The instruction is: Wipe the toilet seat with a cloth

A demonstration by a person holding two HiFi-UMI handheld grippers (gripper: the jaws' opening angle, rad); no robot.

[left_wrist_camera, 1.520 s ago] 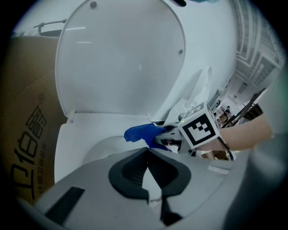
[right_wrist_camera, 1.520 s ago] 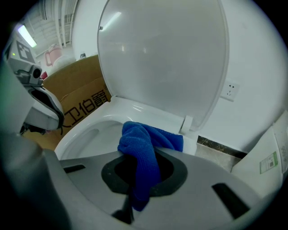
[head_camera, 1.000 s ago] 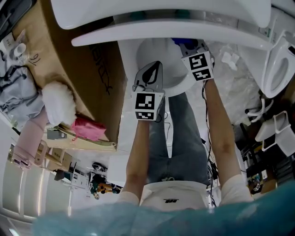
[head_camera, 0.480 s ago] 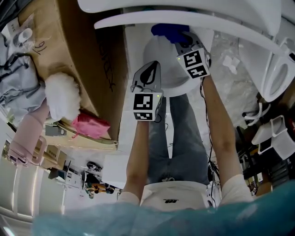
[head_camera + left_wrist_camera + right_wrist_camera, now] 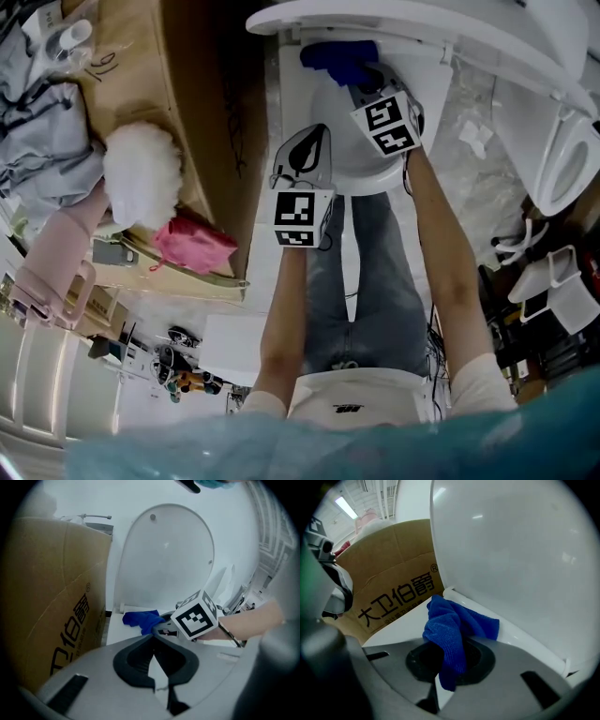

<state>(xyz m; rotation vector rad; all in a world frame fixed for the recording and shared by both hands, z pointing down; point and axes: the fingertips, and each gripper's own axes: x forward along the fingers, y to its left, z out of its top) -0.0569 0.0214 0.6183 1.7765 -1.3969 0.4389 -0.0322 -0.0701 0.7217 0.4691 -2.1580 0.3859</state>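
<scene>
Toilets and boxes crowd this room, and you stand right over one white toilet. Your blue cloth (image 5: 450, 620) sits at the back of the toilet seat (image 5: 356, 159), just in front of the raised lid (image 5: 164, 559). One end rests on the seat and the other end hangs down loose.

Your right gripper (image 5: 449, 665) holds the cloth. Its fingers (image 5: 480, 660) are closed on a fold in the middle, so only a small bit is pinched. Your left gripper (image 5: 153, 641) hovers over the front of the seat, near the right one. Its fingers (image 5: 133, 660) are pressed together at the tips and hold nothing.

A big cardboard box (image 5: 202, 122) stands just beside the toilet on your left. Past it lie a white fluffy thing (image 5: 141, 173) and a pink bag (image 5: 192, 246).

The job looks like it is only starting, since the cloth is at the back edge. Here is what could go wrong:

- The cloth could slip out when you rub hard, because so little is held.
- The loose end could bunch up, so that the hard fingers scrape the seat.
- The lid is very close behind, so a push forward could bump it.
- A wide swing to the left could hit the box or your other gripper.
</scene>
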